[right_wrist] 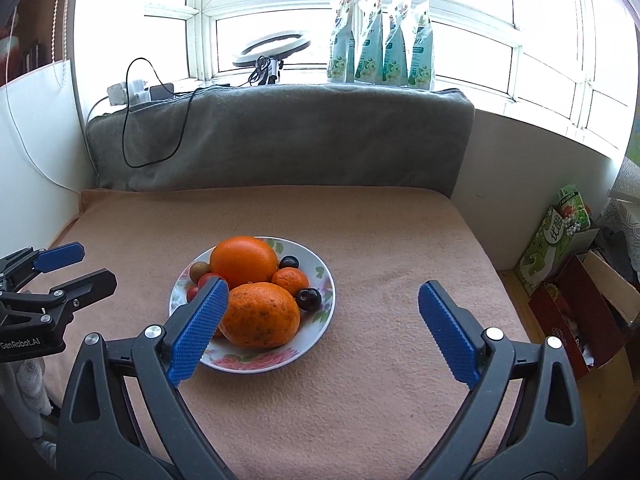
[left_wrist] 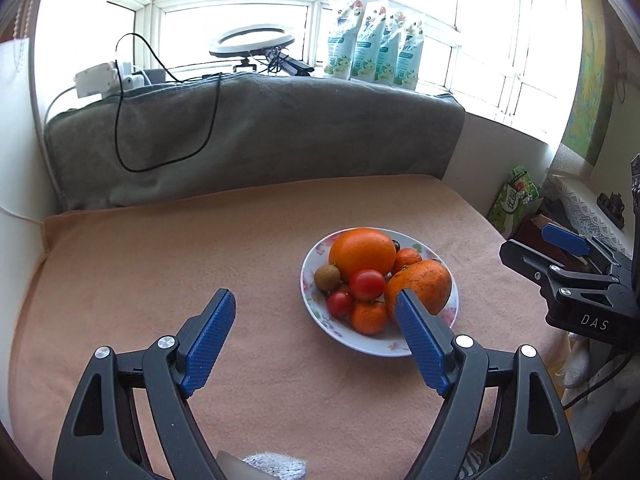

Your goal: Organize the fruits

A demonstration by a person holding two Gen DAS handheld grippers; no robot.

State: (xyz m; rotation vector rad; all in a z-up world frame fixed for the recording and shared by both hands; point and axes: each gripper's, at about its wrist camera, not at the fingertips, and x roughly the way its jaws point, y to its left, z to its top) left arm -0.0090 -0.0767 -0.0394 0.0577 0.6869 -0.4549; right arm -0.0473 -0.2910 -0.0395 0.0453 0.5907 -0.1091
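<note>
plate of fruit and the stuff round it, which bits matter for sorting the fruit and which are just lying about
Part of the job:
plate
big orange
tomato
dark plums

Just lying about:
pouches
ring light
grey towel
green carton

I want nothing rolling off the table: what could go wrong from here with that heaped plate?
1. The fruit is piled: lifting the big smooth orange could send the small tomato or the dark plums rolling onto the cloth.
2. The plate rests on soft cloth, so a push on its rim might tip it.
3. Both grippers, left and right, flank it with jaws open and could collide.
</note>
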